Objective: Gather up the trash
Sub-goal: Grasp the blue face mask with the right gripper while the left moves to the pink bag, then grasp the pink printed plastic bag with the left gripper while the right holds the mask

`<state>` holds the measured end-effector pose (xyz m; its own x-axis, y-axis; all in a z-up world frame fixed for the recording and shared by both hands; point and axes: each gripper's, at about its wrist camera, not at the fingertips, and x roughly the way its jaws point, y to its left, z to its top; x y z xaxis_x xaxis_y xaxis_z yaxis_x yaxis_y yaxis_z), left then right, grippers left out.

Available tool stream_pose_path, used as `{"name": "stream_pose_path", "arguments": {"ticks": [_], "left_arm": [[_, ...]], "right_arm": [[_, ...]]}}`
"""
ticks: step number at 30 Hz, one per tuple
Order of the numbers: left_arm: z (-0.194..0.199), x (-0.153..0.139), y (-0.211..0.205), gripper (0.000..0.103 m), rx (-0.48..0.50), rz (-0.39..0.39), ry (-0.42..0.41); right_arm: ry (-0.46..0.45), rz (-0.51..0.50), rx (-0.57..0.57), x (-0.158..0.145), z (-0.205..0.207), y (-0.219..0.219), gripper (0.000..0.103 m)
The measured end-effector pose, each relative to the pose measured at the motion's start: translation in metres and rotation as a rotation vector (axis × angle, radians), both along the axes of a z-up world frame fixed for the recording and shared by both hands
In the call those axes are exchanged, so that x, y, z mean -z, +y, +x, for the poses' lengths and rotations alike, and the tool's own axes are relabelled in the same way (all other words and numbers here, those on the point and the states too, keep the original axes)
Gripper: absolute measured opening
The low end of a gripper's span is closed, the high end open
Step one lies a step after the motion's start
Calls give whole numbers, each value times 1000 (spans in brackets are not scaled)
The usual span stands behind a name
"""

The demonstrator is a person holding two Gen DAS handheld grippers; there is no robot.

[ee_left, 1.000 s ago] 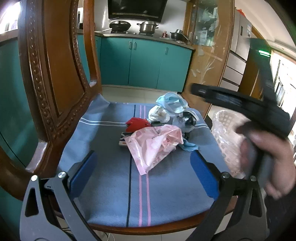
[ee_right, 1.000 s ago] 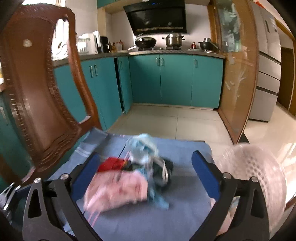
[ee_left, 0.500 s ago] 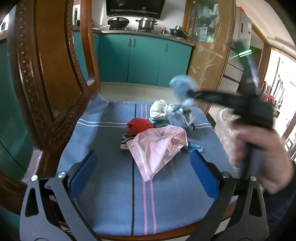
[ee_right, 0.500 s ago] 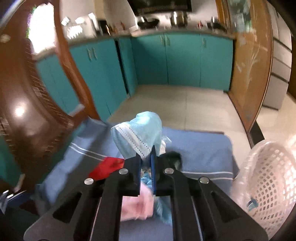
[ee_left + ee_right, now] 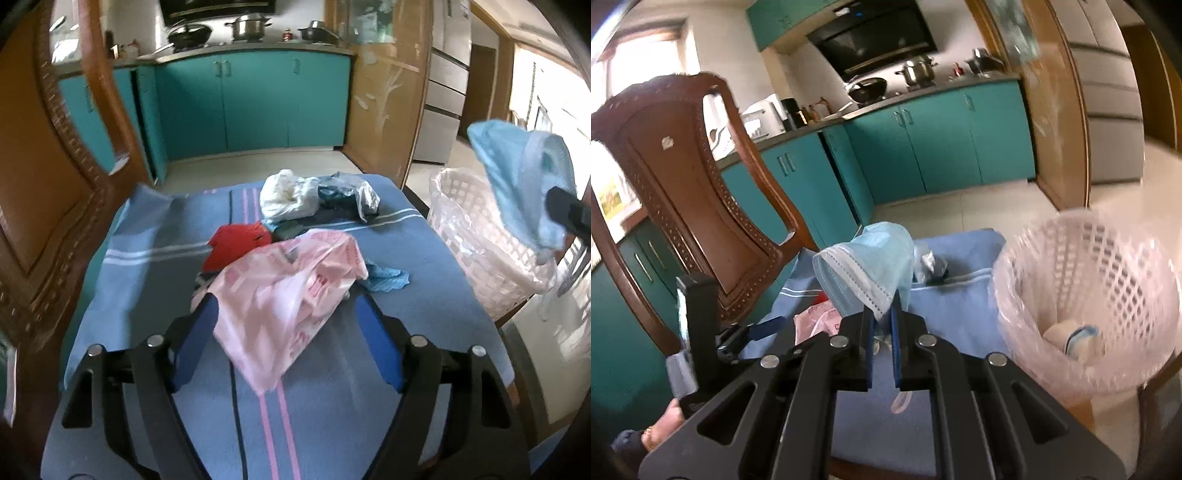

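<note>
Right now the right gripper has its two fingers pinched tight on a pale blue face mask, which stands up above the fingertips like a little tent. Seen from the left wrist, that same mask hangs in the air directly over the white lattice basket, the landmark here. The basket is lined with a clear plastic bag and sits just off the far-right edge of the chair seat; inside it lies a whitish wad with a blue edge.

The rest of the trash lies on the blue striped cushion to the left of the basket. Nearest the basket is a small blue scrap. Touching it, further left, is a pink plastic bag, and a red wrapper pokes out from under its far side. Behind these, about level with the basket's rim, sit a crumpled white bag and a clear bag with something dark in it.

The left gripper hovers low over the cushion, its jaws having just been closing in; its blue fingers stand apart on either side of the pink bag's near end, not pressing it.

The carved wooden chair back rises on the side of the cushion away from the basket.
</note>
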<state>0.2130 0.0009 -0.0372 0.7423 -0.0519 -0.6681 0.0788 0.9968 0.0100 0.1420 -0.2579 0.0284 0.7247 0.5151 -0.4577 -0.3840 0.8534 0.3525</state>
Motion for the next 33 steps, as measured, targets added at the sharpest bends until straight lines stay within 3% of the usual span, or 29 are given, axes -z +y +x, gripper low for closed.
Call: {"name": "stream_pose_path", "arguments": {"ticks": [2,4,7,11,15,18,23,33], "left_arm": [[8,4,-4,66,13,21,4],[18,16,-2,29,28,12,65],[16,15,5,12,24,-34,77],[-4,-11,14,11,32,-78,30],[-53,-57,45,11,-35,-185,-86],[-82,-76,59,11,-94,-200,-157],[-96,-77,65,11,-145,-181,-178],[-88,-67,47,11,-106,-165,-142]], "right_arm": [[-34,-6,13,-7,-5,-2,8],[-47,-9,10,-9,-8,-2,8],[-60,-23,7,-9,-11,0,8],[-86,-56,16,-12,-14,-1,8],[-94,-79,13,-14,-21,3,8],[-96,-111,1,-13,-27,10,8],[-112,-142,-6,-14,-38,20,8],[-92,-175,-11,-7,-34,31,8]]}}
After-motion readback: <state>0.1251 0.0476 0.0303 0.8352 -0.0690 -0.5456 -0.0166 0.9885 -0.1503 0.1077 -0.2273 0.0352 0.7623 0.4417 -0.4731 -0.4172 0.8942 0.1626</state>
